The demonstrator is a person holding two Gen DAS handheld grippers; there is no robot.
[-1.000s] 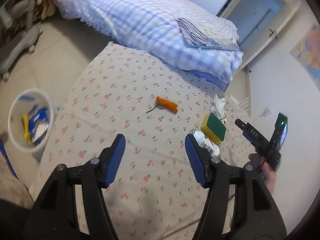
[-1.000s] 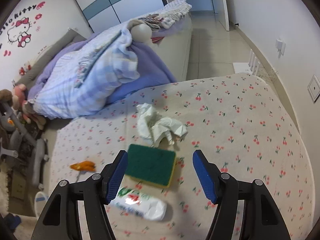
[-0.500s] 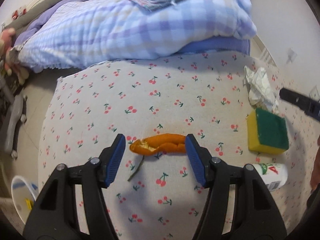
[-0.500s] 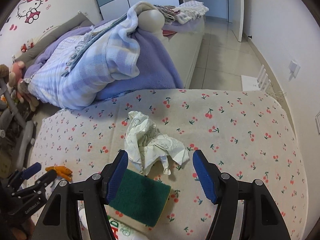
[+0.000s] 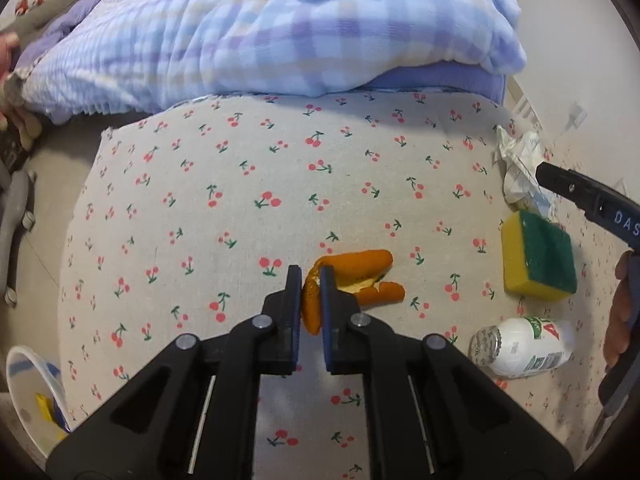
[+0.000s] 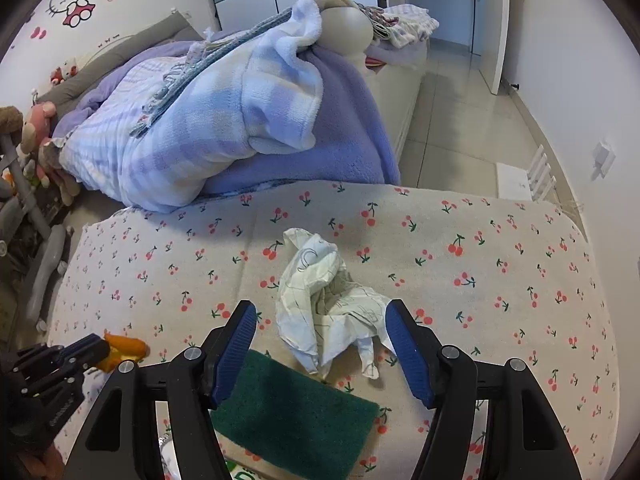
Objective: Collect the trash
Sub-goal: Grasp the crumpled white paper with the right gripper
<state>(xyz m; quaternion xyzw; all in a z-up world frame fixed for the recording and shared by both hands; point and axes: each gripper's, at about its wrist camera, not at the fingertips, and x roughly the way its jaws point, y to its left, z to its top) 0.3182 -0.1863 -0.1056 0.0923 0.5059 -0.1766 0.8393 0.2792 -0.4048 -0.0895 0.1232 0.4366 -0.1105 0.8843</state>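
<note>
An orange peel (image 5: 360,262) lies on the cherry-print cover (image 5: 200,200). My left gripper (image 5: 310,276) is shut on the peel's near end, and the rest curls out to the right. In the right wrist view the left gripper (image 6: 92,350) and the peel (image 6: 128,346) show at lower left. My right gripper (image 6: 320,307) is open just over a crumpled white paper (image 6: 312,264), which sits between its blue pads without being pressed. The same paper (image 5: 520,168) shows at the right edge of the left wrist view, behind a right finger (image 5: 580,192).
A yellow-and-green sponge (image 5: 540,256) and a white bottle (image 5: 524,346) on its side lie right of the peel. The sponge (image 6: 288,404) sits under the right gripper. A white bin (image 5: 28,384) stands on the floor at lower left. Piled blue bedding (image 5: 280,28) borders the far side.
My left gripper came down over the orange peel and closed on it. My right gripper shifted forward from the sponge to the crumpled paper, still open.
</note>
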